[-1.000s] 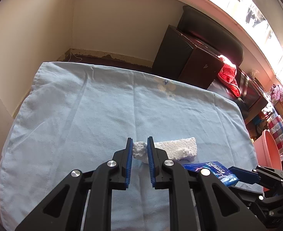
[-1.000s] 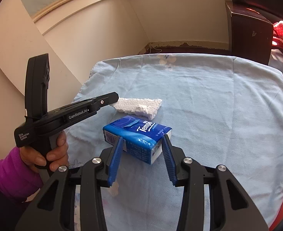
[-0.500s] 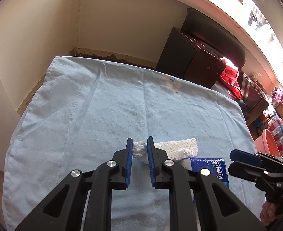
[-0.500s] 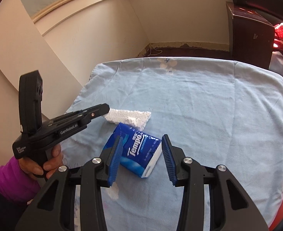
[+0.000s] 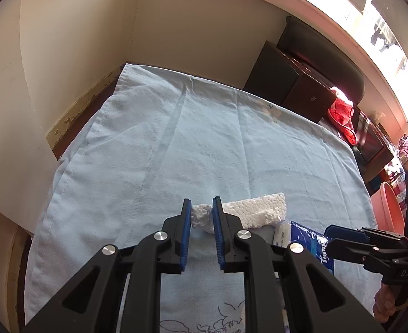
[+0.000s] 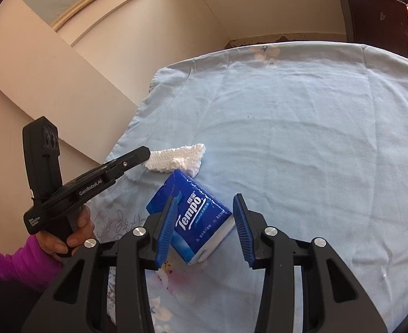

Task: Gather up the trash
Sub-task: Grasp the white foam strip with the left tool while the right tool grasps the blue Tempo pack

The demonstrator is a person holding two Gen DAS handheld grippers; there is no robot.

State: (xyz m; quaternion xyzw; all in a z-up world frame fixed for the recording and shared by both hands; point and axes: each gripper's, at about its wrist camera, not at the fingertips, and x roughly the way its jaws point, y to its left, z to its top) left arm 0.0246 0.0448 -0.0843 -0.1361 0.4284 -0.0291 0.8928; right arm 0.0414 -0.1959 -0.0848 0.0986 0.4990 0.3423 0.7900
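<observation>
Left gripper (image 5: 201, 216) clamped on one end of foam scrap (image 5: 255, 211), which lies on blue cloth (image 5: 176, 144); right gripper (image 6: 204, 222) fingers apart, straddling tissue pack (image 6: 193, 216); neither item collected yet.

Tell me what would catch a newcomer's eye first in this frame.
Probably the blue Tempo tissue pack, lying tilted on the pale blue sheet between the open pads of the right gripper. Just beyond it, the left gripper pinches one end of a white foam piece.
</observation>
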